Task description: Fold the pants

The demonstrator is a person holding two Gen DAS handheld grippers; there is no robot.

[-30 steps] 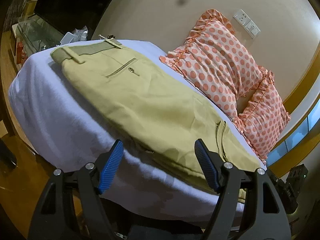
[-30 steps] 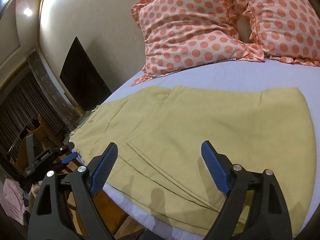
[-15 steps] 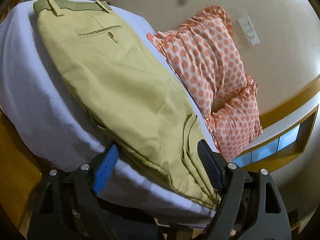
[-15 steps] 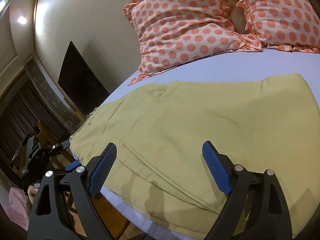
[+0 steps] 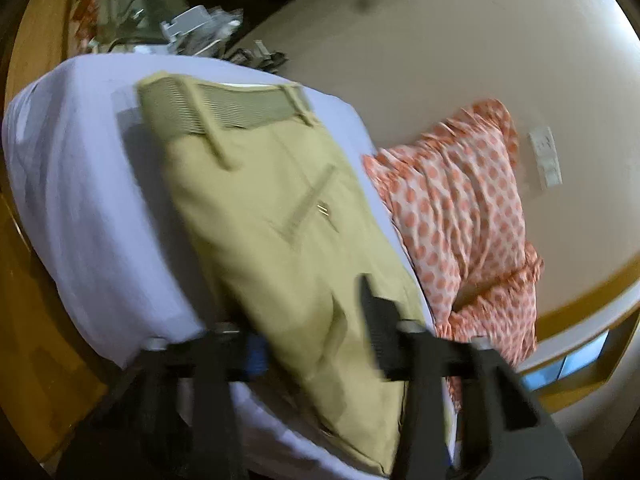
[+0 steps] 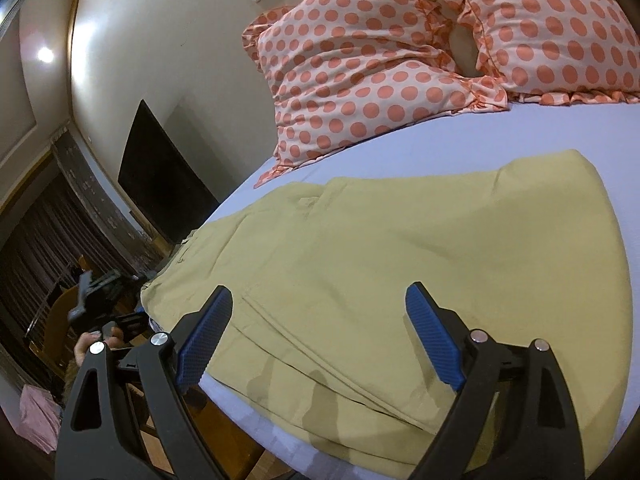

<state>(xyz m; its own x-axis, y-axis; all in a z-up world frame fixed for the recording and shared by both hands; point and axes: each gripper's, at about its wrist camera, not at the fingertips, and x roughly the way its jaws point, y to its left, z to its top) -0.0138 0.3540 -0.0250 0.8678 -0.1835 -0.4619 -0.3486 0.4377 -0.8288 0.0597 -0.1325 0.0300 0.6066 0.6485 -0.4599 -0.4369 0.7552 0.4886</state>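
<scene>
Khaki pants (image 5: 280,240) lie flat on a bed with a white sheet (image 5: 80,184), folded lengthwise. Their waistband (image 5: 224,108) with belt loops is at the far end in the left wrist view. My left gripper (image 5: 312,336) is open and empty, low over the near part of the pants; the view is blurred. In the right wrist view the pants (image 6: 400,272) spread across the sheet (image 6: 500,136). My right gripper (image 6: 320,332) is open and empty above their near edge. The left gripper (image 6: 104,300) shows at the far left there.
Two polka-dot pillows (image 6: 380,64) lie against the wall at the head of the bed; they also show in the left wrist view (image 5: 460,208). A black screen (image 6: 160,184) stands by the wall. Clutter (image 5: 192,28) sits beyond the bed's far end. Wooden floor (image 5: 24,320) lies below.
The left gripper has swung and tilted, so the waistband now lies further in and the view is blurred. The right gripper has moved slightly closer over the pants. Both stayed open.
</scene>
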